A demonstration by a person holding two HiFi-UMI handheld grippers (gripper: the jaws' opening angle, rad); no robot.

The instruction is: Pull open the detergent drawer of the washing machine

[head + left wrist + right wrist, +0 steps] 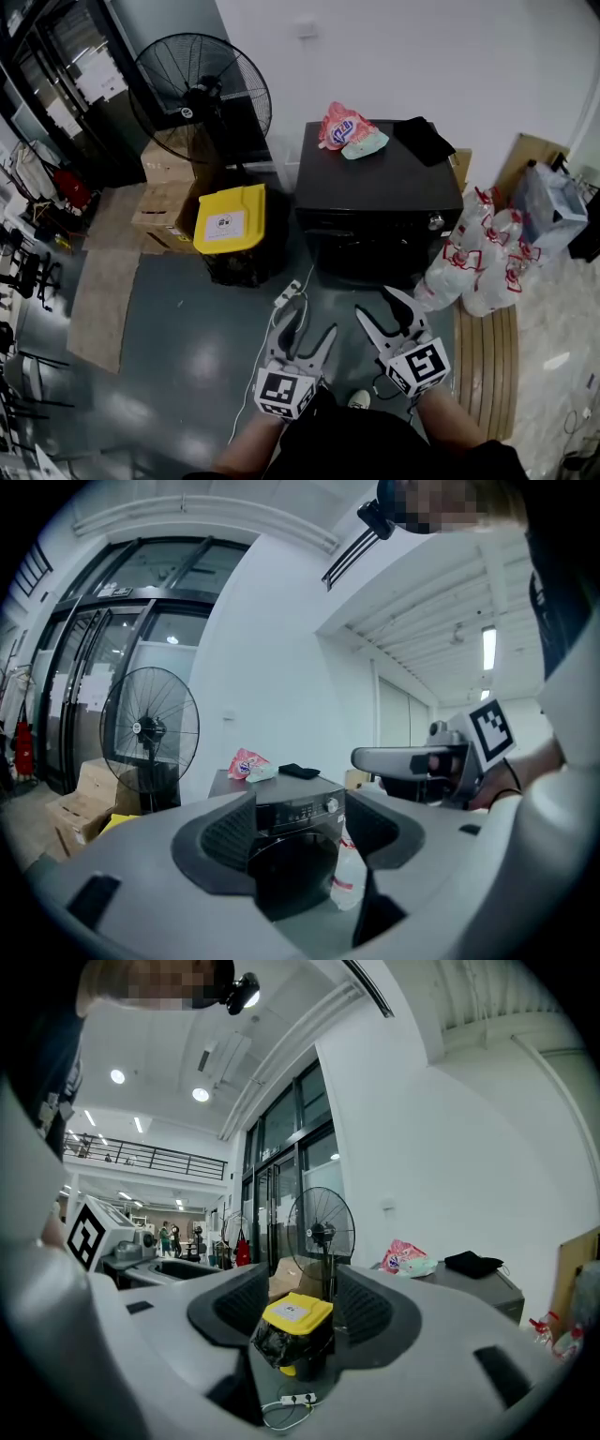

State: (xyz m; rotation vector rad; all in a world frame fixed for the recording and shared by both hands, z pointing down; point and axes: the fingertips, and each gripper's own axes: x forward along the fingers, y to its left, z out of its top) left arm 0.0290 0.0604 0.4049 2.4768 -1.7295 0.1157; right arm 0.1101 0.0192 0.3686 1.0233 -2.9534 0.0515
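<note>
Operator: Status of both tools, and of the target?

Technician: The left gripper (pixel 307 326) and the right gripper (pixel 373 302) both have their fingers released and spread, with nothing between them. Both hang well short of the washing machine (pixel 375 202), in front of its door. The detergent drawer (pixel 323 225) appears to sit at the upper left of the machine's front panel, opposite the knob (pixel 434 222). It looks fully closed, though its edge is hard to make out.

Operator: Recommended procedure for the pull?

Technician: Use the left gripper, which is already aimed at the machine front. Close the distance first. Keep the jaws spread and raise the tips to panel height, left of the display. Seat one finger in the drawer's recess before clamping. Pull straight back along the drawer's travel, not downward.

Operator: Hazards?

Technician: The bottle pack (pixel 478 267) stands just right of the machine and the power strip (pixel 286 293) lies on the floor before it. Keep feet and the idle right tool clear of both.
</note>
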